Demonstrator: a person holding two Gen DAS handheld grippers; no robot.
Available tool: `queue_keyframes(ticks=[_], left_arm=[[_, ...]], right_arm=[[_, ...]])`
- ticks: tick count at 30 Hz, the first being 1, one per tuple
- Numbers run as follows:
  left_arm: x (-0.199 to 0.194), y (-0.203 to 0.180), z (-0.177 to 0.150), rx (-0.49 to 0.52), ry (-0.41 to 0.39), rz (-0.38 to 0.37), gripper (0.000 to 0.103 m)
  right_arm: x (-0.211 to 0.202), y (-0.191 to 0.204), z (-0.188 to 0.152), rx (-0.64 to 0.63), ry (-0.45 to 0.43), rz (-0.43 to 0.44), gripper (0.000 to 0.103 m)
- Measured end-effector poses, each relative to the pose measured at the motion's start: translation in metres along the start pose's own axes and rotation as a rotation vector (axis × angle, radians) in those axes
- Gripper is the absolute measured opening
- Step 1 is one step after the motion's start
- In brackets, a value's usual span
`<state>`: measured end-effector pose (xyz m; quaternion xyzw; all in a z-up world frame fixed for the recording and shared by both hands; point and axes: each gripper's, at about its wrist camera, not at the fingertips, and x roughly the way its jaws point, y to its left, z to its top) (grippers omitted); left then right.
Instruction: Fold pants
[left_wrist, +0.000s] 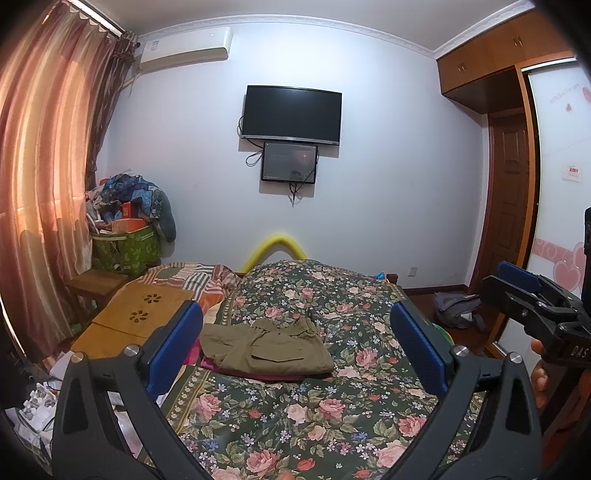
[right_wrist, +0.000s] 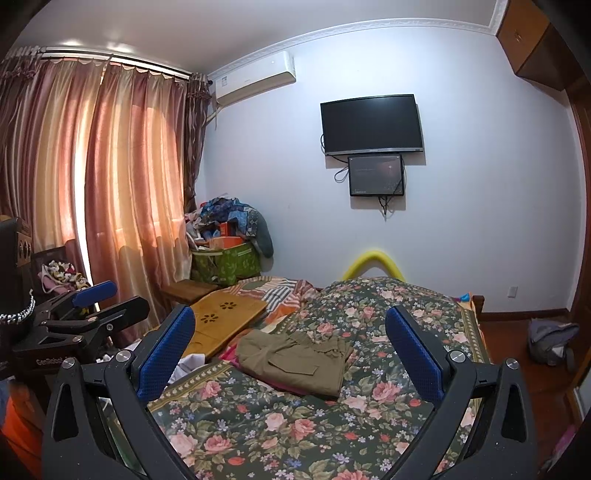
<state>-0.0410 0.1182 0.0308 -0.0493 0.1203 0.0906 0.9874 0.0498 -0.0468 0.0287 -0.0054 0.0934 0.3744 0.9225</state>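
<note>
Olive-green pants (left_wrist: 267, 349) lie folded in a compact rectangle on the floral bedspread (left_wrist: 314, 417), on top of a dark red garment (left_wrist: 258, 374). They also show in the right wrist view (right_wrist: 295, 362). My left gripper (left_wrist: 299, 347) is open and empty, held above the bed in front of the pants. My right gripper (right_wrist: 291, 356) is open and empty too, held level with it. Each gripper shows at the edge of the other's view, the right one (left_wrist: 532, 299) and the left one (right_wrist: 92, 306).
A wooden lap table (left_wrist: 136, 317) lies on the bed left of the pants. A green basket of clothes (left_wrist: 125, 251) stands by the curtains (left_wrist: 44, 184). A grey backpack (left_wrist: 458, 308) lies on the floor at right. A TV (left_wrist: 291, 112) hangs on the far wall.
</note>
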Motion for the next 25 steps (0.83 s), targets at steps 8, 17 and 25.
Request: queue_keyframes(ticks=[8, 17, 25], left_arm=[[-0.0004, 0.0006, 0.0016, -0.008, 0.011, -0.022, 0.103], [0.0, -0.0031, 0.0011, 0.008, 0.015, -0.025, 0.103], [-0.0019, -0.0049, -0.0007, 0.018, 0.008, -0.018, 0.103]], right_arm=[[0.0002, -0.0006, -0.0009, 0.003, 0.0, 0.001, 0.103], [0.0024, 0.0002, -0.0023, 0.005, 0.01, 0.005, 0.103], [0.0038, 0.002, -0.0027, 0.003, 0.016, 0.007, 0.103]])
